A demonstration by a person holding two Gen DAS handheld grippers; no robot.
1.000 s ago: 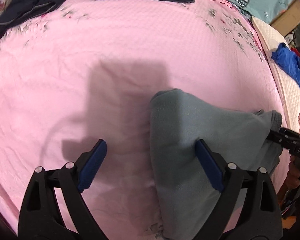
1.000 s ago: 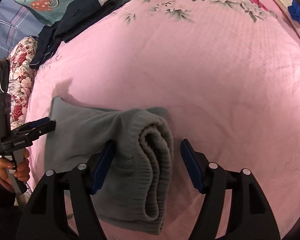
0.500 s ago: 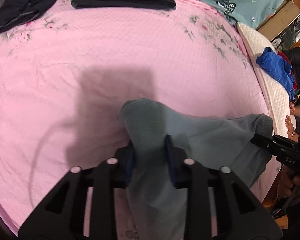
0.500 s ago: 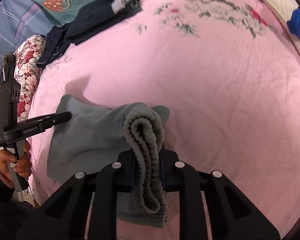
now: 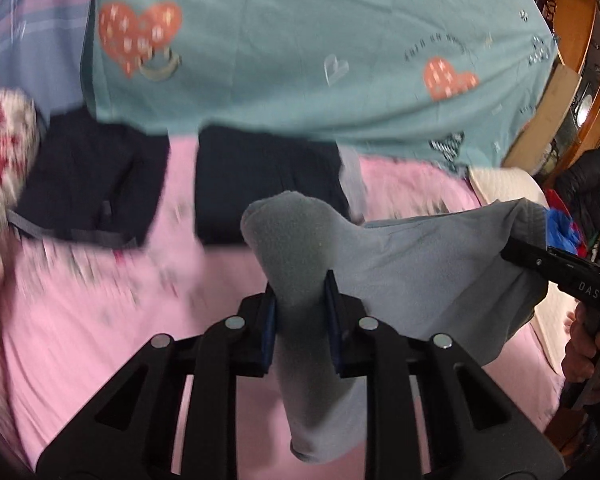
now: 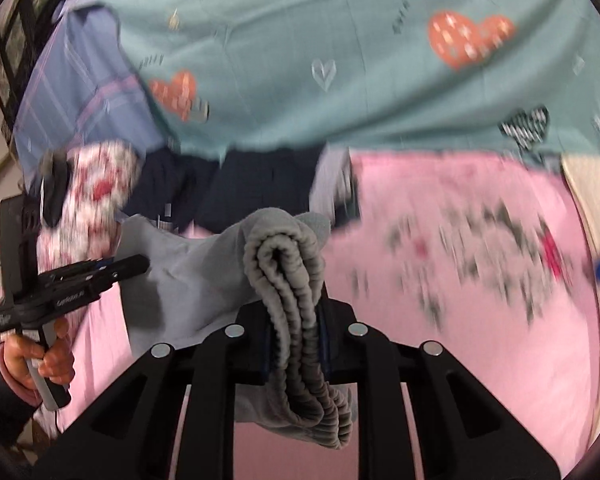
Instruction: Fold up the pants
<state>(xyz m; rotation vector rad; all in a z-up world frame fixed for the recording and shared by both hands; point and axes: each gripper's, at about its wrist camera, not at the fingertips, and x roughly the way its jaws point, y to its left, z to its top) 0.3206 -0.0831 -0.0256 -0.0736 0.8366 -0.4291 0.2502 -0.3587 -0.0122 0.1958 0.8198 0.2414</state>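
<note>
i have the grey fleece pants (image 5: 400, 264) pinched at both ends and lifted clear of the pink bedspread (image 5: 100, 320), so i judge this to be the carry stage of a fold, with the cloth slung between my two claws in the middle of each frame. my left gripper (image 5: 300, 312) is clamped tight on a bunched, smooth end of the fabric at lower centre of the left view, a tail hanging below the jaws. my right gripper (image 6: 296, 332) is closed on the ribbed, gathered end (image 6: 292, 280), which looks like the waistband or cuffs stacked in layers; i cannot tell which. the next move, as i read it, calls for bringing both ends over together and laying them down squarely so the layers stay aligned, without letting the middle sag and twist. no containers are in view; at the upper middle, dark folded garments (image 5: 268, 184) lie on the bed beneath a teal heart-print cover (image 5: 300, 40), and a floral pillow (image 5: 0, 160) sits at the left edge.
</note>
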